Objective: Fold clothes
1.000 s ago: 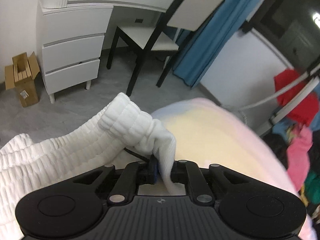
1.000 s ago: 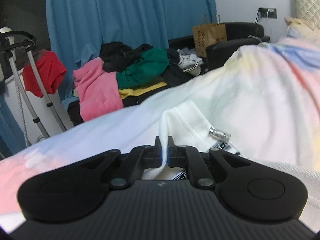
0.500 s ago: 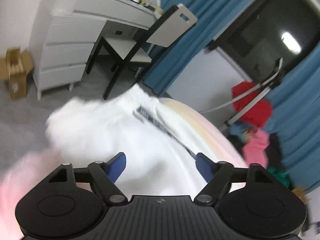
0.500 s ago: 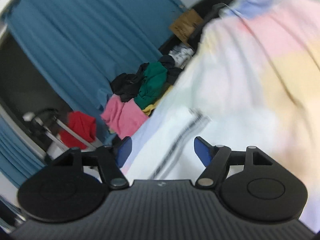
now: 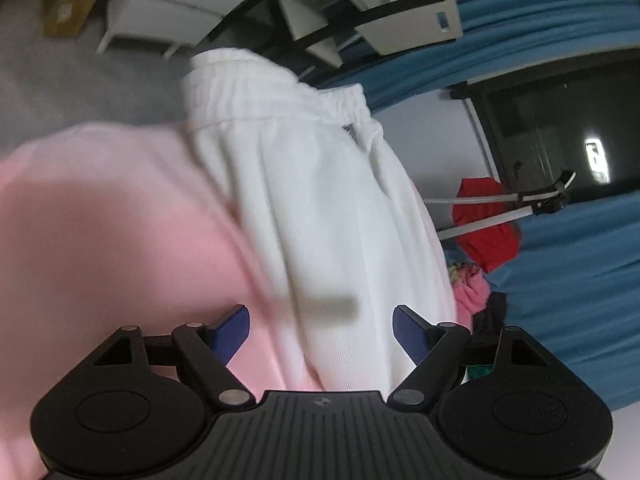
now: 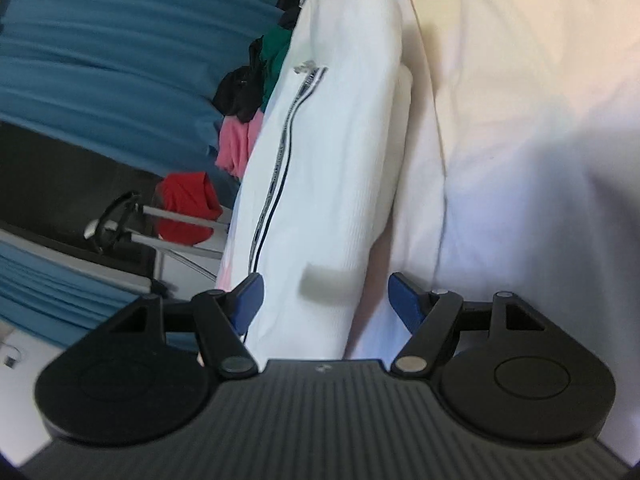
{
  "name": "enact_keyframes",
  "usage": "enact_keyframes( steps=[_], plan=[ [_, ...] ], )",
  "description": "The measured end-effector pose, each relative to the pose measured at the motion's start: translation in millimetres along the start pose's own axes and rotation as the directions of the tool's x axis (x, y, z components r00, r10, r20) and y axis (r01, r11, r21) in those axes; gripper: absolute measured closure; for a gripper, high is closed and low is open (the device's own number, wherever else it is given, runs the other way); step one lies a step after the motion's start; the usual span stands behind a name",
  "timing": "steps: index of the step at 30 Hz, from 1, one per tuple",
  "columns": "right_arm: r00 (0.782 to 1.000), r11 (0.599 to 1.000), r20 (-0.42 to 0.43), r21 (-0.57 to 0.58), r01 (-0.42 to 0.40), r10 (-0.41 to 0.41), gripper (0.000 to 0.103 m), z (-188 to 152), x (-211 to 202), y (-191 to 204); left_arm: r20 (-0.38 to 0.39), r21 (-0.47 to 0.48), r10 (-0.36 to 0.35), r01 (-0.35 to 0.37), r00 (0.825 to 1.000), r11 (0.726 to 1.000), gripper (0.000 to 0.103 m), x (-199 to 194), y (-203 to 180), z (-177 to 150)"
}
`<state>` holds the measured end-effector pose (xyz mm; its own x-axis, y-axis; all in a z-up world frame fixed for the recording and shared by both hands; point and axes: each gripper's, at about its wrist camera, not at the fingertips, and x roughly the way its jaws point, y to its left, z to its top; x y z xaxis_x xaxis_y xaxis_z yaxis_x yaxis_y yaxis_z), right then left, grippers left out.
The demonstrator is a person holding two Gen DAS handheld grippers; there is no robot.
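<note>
A white garment (image 5: 320, 208) with a ribbed elastic band at its far end lies as a long folded strip on a pastel pink and yellow bedspread (image 5: 100, 232). In the right wrist view it (image 6: 332, 184) shows a black-and-white striped trim along one edge. My left gripper (image 5: 322, 334) is open and empty just above the near end of the garment. My right gripper (image 6: 324, 300) is also open and empty, over the other end of the strip. Both views are tilted and blurred.
A white drawer unit (image 5: 160, 4), a chair (image 5: 400, 24) and a cardboard box (image 5: 68, 0) stand on the grey floor beyond the bed. A red cloth (image 5: 486, 220) hangs on a rack. A pile of coloured clothes (image 6: 248, 104) lies by blue curtains (image 6: 100, 40).
Both grippers let go of the white garment and opened. It now lies on the bedspread. Both cameras have rolled sideways and pulled back over it.
</note>
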<state>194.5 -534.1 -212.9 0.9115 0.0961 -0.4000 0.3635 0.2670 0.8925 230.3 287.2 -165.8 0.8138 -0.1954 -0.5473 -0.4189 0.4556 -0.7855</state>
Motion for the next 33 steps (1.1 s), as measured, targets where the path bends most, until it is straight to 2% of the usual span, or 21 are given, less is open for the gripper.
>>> enact_keyframes(
  steps=[4,6,7,8,9,10,11,12,13,14,18,23,30,33],
  plan=[
    [0.998,0.999,0.066,-0.029,-0.024,0.026,0.031,12,34,-1,0.059,0.025,0.013,-0.015,0.998,1.000,0.021,29,-4,6],
    [0.992,0.997,0.117,-0.069,-0.032,0.040,0.031,15,40,4,0.092,0.016,0.000,-0.001,0.996,1.000,0.027,37,-8,10],
    [0.988,0.995,0.148,-0.090,-0.034,0.048,0.031,17,44,7,0.108,0.008,-0.008,0.007,0.994,1.000,0.035,40,-9,12],
    [0.982,0.993,0.178,-0.111,-0.036,0.055,0.032,19,48,10,0.119,-0.014,-0.018,0.020,0.993,1.000,0.037,41,-9,14],
    [0.975,0.991,0.211,-0.130,-0.040,0.067,0.039,20,49,13,0.131,-0.036,-0.028,0.033,0.991,0.999,0.039,42,-9,16],
    [0.966,0.988,0.244,-0.149,-0.044,0.080,0.048,20,51,16,0.141,-0.055,-0.032,0.041,0.990,0.998,0.049,44,-9,18],
    [0.961,0.987,0.266,-0.156,-0.040,0.081,0.054,21,53,19,0.142,-0.065,-0.021,0.031,0.990,0.997,0.064,45,-8,19],
    [0.957,0.987,0.284,-0.159,-0.015,0.060,0.070,22,57,21,0.143,-0.075,-0.010,0.021,0.990,0.997,0.072,46,-7,20],
    [0.955,0.987,0.296,-0.161,0.011,0.038,0.081,22,58,21,0.145,-0.082,-0.004,0.016,0.989,0.996,0.084,47,-6,21],
    [0.952,0.986,0.307,-0.164,0.036,0.016,0.082,21,58,22,0.154,-0.083,-0.016,0.029,0.988,0.996,0.090,45,-4,23],
    [0.944,0.983,0.328,-0.177,0.042,0.019,0.088,18,47,28,0.193,-0.060,-0.054,0.067,0.980,0.996,0.093,21,-9,25],
    [0.945,0.976,0.322,-0.217,0.015,0.057,0.089,17,4,45,0.182,-0.035,-0.099,0.108,0.978,0.994,0.094,-31,-19,28],
    [0.967,0.997,0.253,-0.078,0.003,0.017,0.089,9,-61,27,0.147,0.020,-0.050,0.047,0.988,0.999,0.094,-124,-20,28],
    [0.965,0.994,0.263,-0.109,0.030,-0.001,0.089,-2,-87,24,0.119,0.100,-0.015,0.003,0.993,0.995,0.094,-167,-17,19]
  ],
)
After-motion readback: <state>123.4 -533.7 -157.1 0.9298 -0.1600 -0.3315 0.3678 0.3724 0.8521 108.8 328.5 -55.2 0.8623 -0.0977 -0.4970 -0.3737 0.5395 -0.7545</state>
